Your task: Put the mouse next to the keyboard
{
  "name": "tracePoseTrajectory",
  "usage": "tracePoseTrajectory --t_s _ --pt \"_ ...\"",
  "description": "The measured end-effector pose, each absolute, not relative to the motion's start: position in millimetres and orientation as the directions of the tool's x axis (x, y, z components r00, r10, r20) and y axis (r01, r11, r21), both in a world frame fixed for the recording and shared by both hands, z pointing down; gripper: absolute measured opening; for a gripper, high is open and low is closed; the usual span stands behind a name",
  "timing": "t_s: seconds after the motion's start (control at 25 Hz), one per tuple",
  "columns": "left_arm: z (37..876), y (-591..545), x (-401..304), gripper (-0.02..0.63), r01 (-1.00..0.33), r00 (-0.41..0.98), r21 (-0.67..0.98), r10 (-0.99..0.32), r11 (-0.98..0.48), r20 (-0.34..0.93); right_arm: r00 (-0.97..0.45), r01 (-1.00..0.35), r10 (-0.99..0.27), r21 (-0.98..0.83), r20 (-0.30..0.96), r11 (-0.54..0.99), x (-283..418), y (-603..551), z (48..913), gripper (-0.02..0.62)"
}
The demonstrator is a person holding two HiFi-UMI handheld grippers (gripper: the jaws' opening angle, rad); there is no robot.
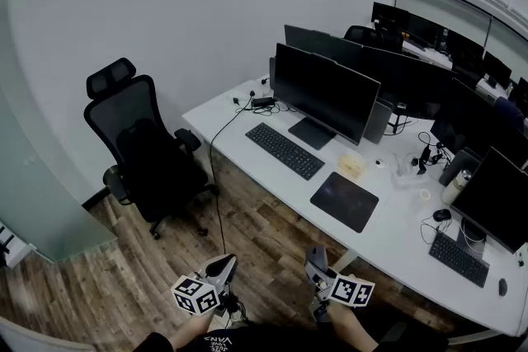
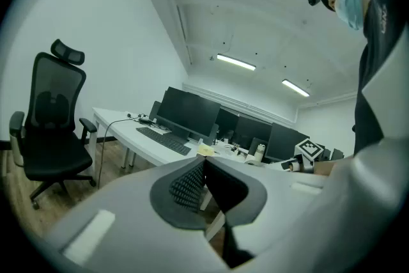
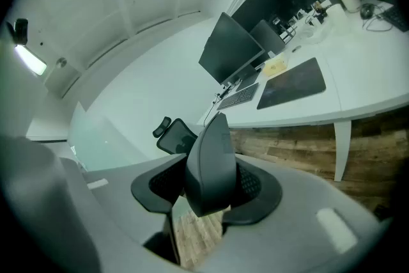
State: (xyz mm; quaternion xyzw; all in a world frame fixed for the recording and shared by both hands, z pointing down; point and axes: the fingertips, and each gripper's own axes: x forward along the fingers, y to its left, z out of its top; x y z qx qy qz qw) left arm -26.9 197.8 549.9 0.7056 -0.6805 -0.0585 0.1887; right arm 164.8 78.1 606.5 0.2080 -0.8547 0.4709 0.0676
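The right gripper (image 3: 209, 187) is clamped across the flanks of a dark computer mouse (image 3: 208, 150), well apart from the keyboard (image 1: 285, 150). The mouse looks light, rigid and smooth-shelled (probably slippery), so the side grip suits it. The left gripper (image 2: 203, 164) has its jaws together, empty.

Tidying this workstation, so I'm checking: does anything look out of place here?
Yes: a dark mouse is clamped edge-up between the jaws of the right gripper, held off the desk over the wood floor, while the mouse pad beside the keyboard lies bare.
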Motion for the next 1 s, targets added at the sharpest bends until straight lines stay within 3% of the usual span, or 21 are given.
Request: tracePoseTrajectory --t_s 0.4,1.0 --pt "545 194 -67 0.002 -0.931 0.120 0.363 -0.977 -0.049 0.177 -0.893 -0.420 -0.359 -0.791 0.273 0.444 128 66 586 0.187" --pt "542 197 -184 0.002 -0.925 0.210 0.352 -0.966 -0.145 0.151 -0.828 -0.434 -0.525 -0.818 0.196 0.378 37 68 574 0.183"
